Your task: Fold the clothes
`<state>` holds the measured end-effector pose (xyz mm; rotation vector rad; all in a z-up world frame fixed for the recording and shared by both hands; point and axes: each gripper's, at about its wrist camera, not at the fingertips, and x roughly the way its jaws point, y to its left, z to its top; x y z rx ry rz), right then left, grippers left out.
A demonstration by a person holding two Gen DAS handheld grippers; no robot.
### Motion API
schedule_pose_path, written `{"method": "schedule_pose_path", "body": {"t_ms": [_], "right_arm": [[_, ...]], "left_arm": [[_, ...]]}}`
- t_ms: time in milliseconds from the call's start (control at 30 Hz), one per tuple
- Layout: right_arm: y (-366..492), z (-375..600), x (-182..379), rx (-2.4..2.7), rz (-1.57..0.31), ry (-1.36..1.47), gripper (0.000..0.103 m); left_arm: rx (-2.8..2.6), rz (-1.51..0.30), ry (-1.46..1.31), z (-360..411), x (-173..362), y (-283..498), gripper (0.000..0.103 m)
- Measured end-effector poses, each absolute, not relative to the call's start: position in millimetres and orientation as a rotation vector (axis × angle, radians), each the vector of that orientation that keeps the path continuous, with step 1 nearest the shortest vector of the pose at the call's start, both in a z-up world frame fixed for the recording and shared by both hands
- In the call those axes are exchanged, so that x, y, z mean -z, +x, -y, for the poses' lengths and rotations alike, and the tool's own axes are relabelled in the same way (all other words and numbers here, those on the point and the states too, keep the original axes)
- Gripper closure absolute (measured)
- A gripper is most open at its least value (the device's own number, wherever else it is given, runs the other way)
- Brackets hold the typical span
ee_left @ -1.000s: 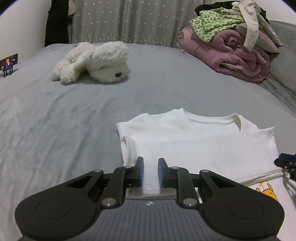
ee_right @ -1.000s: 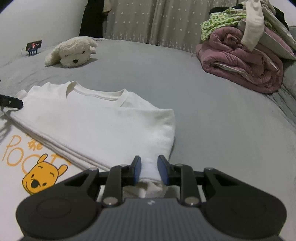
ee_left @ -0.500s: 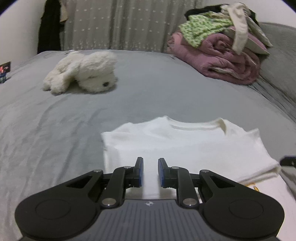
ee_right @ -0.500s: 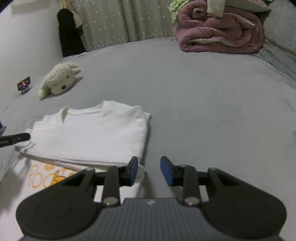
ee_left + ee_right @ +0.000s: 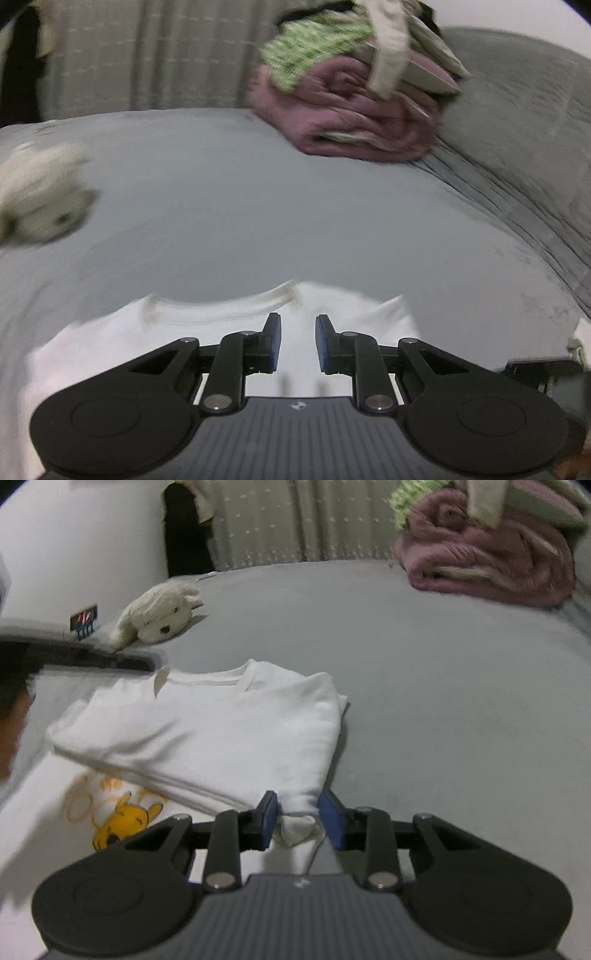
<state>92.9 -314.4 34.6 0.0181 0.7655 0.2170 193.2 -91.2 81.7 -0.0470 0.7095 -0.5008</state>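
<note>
A white T-shirt (image 5: 221,731) lies on the grey bed (image 5: 443,701), its top half folded down over a yellow bear print (image 5: 118,819). My right gripper (image 5: 297,819) sits at the fold's lower right corner. A bunched bit of fabric lies between its blue pads, which stand apart and do not pinch it. My left gripper (image 5: 297,341) hovers over the shirt (image 5: 110,350) just below the collar, its jaws narrowly apart with nothing between them. In the right wrist view the left gripper (image 5: 92,659) is a blurred dark bar by the collar.
A white plush dog (image 5: 162,616) lies at the far left of the bed. A pile of pink blanket and clothes (image 5: 487,561) sits at the far right, against a grey cushion (image 5: 517,110). A small phone stand (image 5: 84,622) is near the left wall.
The left gripper swept right across the shirt, from its left edge to below the collar. The right gripper let go of the fabric, swung out over the bed, then returned to the corner.
</note>
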Motion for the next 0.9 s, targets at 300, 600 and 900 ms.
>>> {"method": "schedule_pose_path", "body": {"t_ms": [300, 600, 900], "right_arm": [[87, 295, -29, -0.203, -0.736, -0.123, 0.076], [90, 301, -29, -0.213, -0.742, -0.088, 0.074], [87, 299, -30, -0.216, -0.744, -0.086, 0.072]], "left_arm": [[0.725, -0.975, -0.050, 189, -78, 272, 0.084], [0.667, -1.126, 0.204, 237, -62, 281, 0.084], [0.640, -1.159, 0.246, 244, -60, 280, 0.084]]}}
